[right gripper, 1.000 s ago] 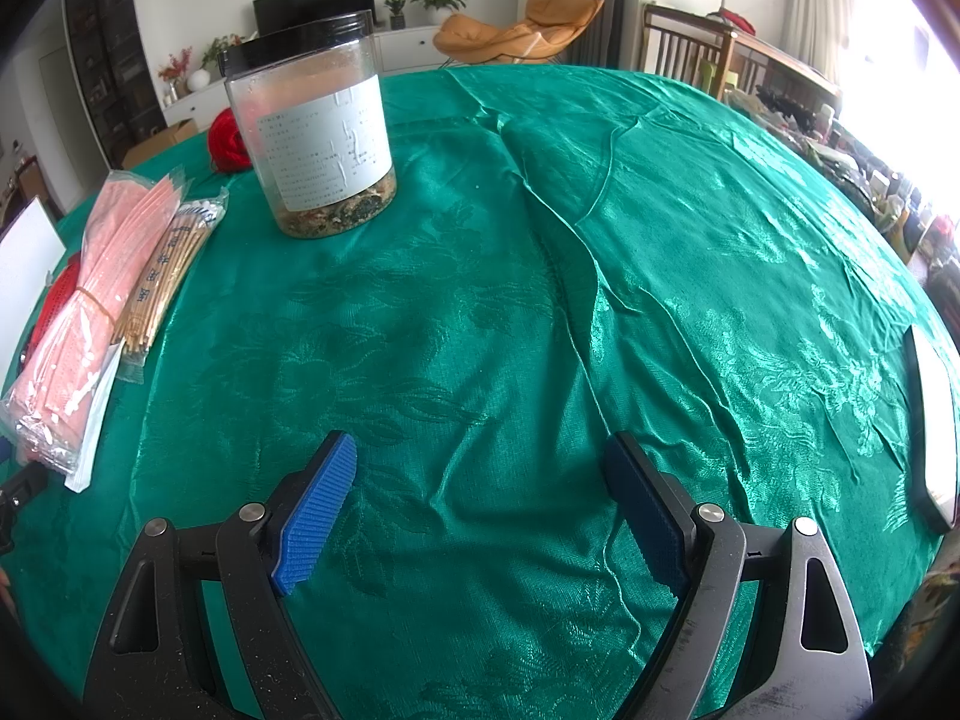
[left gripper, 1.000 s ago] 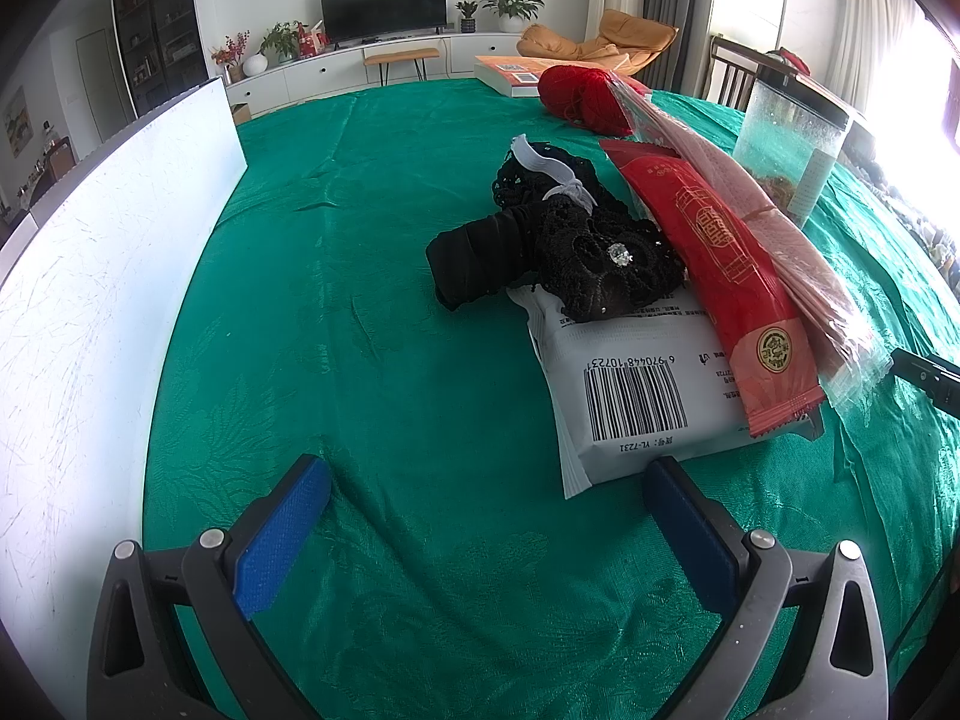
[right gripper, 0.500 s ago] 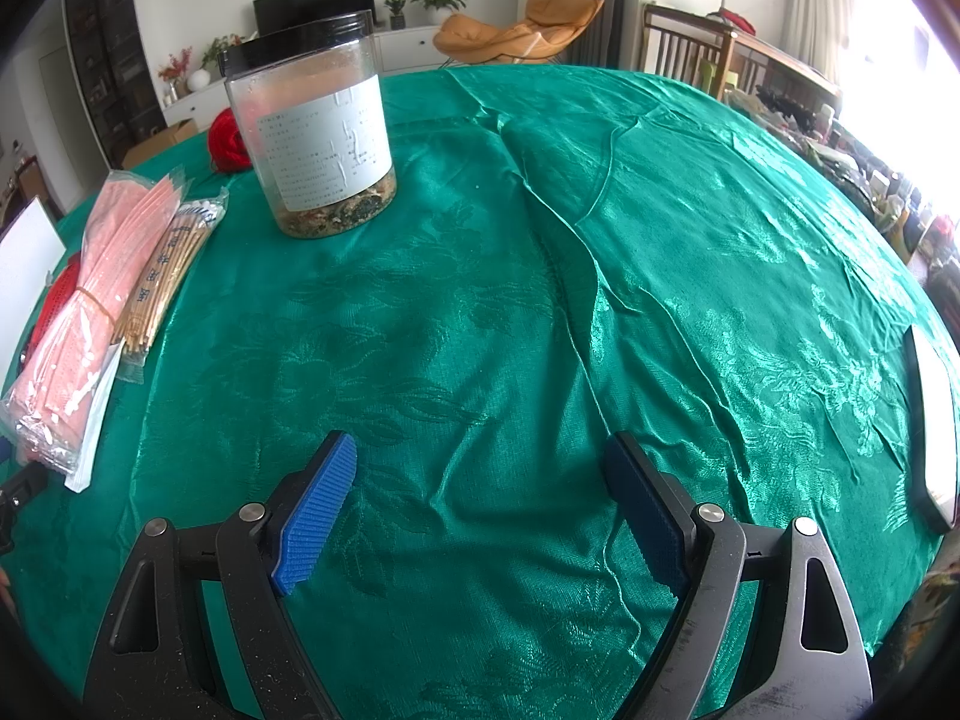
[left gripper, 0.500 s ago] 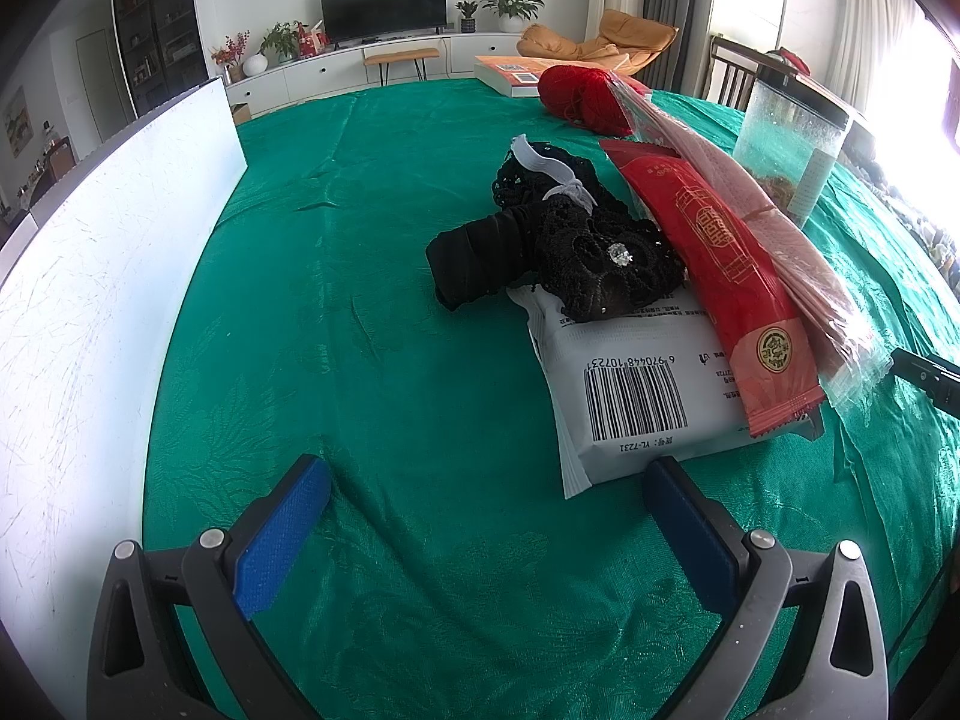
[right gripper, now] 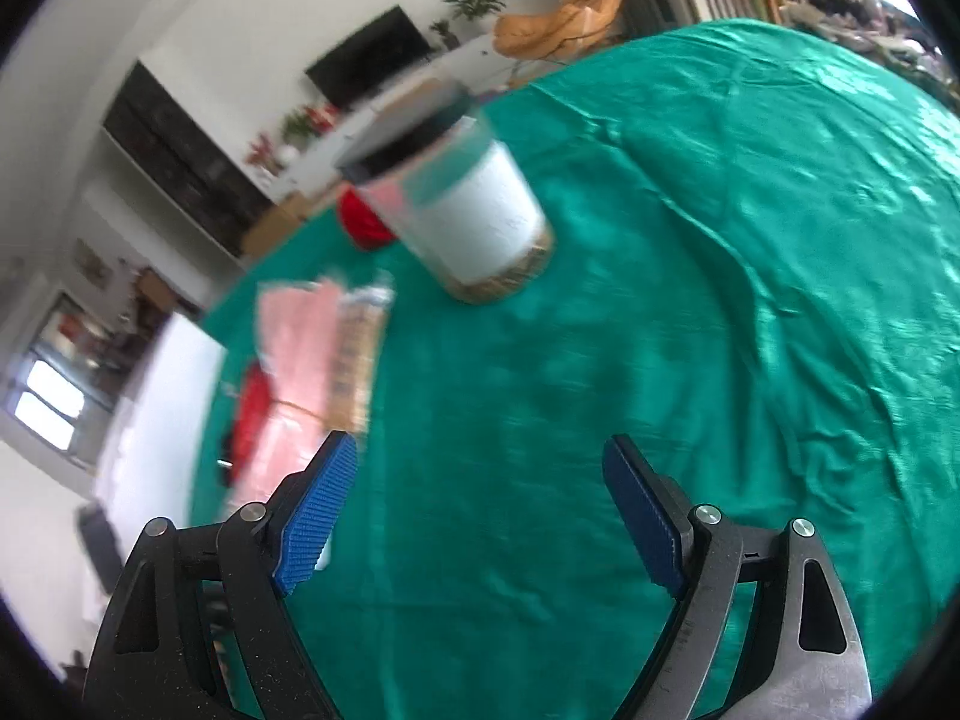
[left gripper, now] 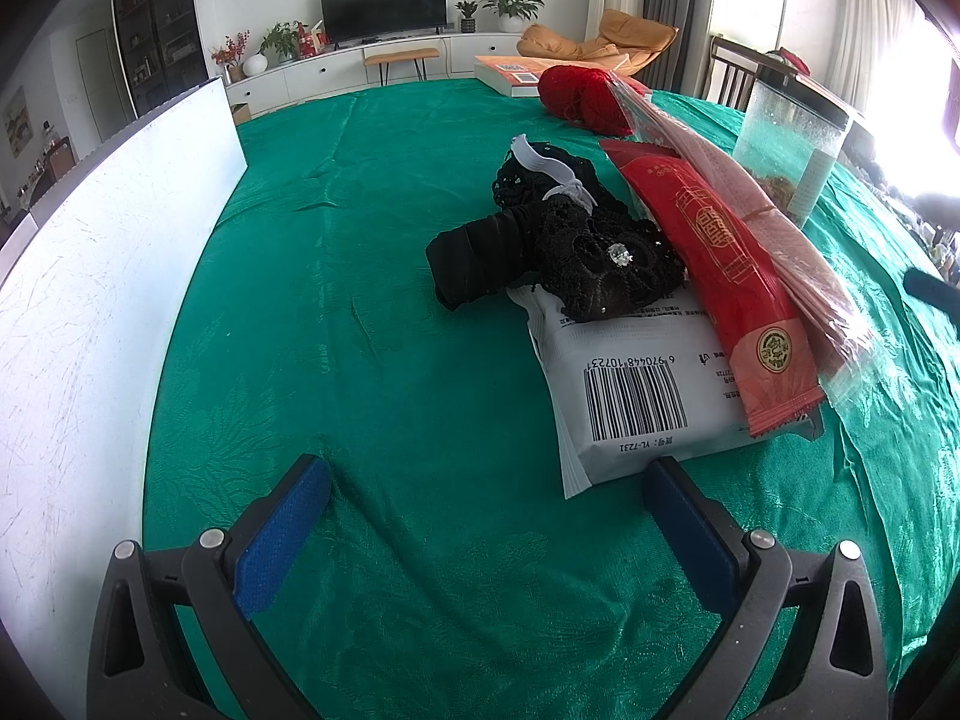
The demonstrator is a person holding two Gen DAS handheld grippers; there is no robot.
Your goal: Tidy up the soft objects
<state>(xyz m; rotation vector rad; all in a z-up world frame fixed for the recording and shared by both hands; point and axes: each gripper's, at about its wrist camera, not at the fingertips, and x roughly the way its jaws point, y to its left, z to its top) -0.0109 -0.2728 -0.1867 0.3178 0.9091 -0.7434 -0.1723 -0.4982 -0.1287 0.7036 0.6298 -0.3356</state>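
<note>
Left tool (left gripper: 486, 483): jaws wide, nothing between the blue pads, hovering low over bare green cloth near the tabletop's near edge. Right tool (right gripper: 477, 480): jaws equally wide, also empty, tilted and blurred, above open cloth at the right side.

Soft things lying toward the middle right of the tabletop: black lace bundle (left gripper: 591, 252) with a white strap and a small gem, touching a black rolled cloth (left gripper: 480, 258) on its left, both partly resting on the far end of a white barcode packet (left gripper: 642, 396). Red yarn ball (left gripper: 576, 93) farther back, near the far edge.

Likely step: first reach for a soft item, probably with the left tool, which faces the pile. Best to come in over the black roll from its free left end, close on the bulk and not on a loose lace edge, and lift slowly so the lace does not drag the packet or the red sachet (left gripper: 720, 276) lying over it. Worth keeping clear of the clear jar (left gripper: 792, 144) standing upright behind the pink wrapped bundle (left gripper: 756, 228).

Tabletop covered in glossy green patterned cloth (left gripper: 390, 210), creased in places, likely to slide under a pull. White board (left gripper: 102, 276) along the left edge. Beyond: living room with a TV, low white cabinet, plants, tan lounge chair, bright windows at right.
</note>
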